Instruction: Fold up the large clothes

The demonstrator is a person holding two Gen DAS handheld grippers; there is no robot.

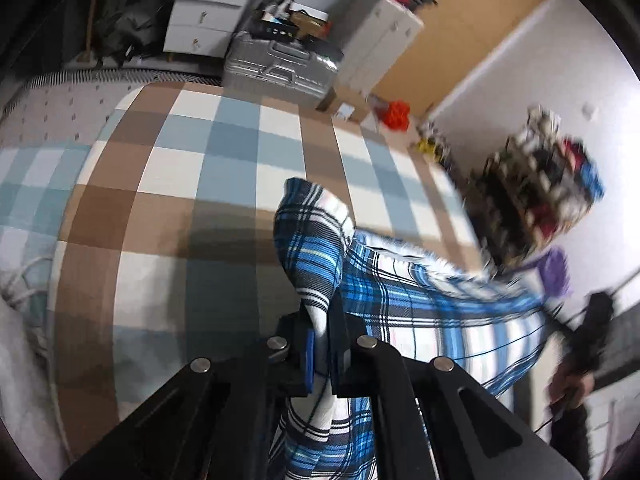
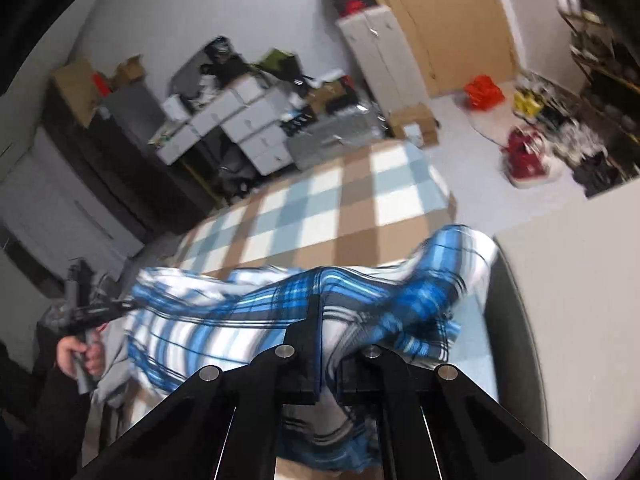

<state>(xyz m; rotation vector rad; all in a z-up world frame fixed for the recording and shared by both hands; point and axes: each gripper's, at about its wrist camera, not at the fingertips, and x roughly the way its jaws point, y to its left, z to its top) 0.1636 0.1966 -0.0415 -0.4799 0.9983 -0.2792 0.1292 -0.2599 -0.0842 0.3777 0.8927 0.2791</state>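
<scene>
I find both grippers clamped on the shirt [image 1: 400, 292], a blue, white and black plaid garment hanging slack between them above the bed [image 1: 168, 184]. My left gripper [image 1: 322, 320] pinches a bunched fold, the cloth rising past its fingers [image 1: 309, 356] into an upright peak. My right gripper [image 2: 326, 336] is closed on the shirt's other end; the cloth drapes over both jaws and hides the pads. In the right wrist view the person's hand [image 2: 82, 354] shows holding the left tool at the shirt's far end.

Around the bed: its checked cover of brown, pale blue and white lies flat and bare beyond the shirt. A silver suitcase [image 1: 280, 68] stands against the bed's far edge, with white drawers [image 1: 208, 16] behind it. A tall white cabinet [image 2: 384, 52] and a brown door [image 2: 452, 24] stand past the bed's far corner. A red bag [image 2: 482, 92] and yellow items [image 2: 528, 104] lie on the floor off that corner, and a loaded rack [image 1: 548, 176], blurred, stands to the shirt's right in the left wrist view.

Nothing lies between the shirt and the cover. The bed's far edge and corner show clearly; its near edge is hidden under the shirt.
</scene>
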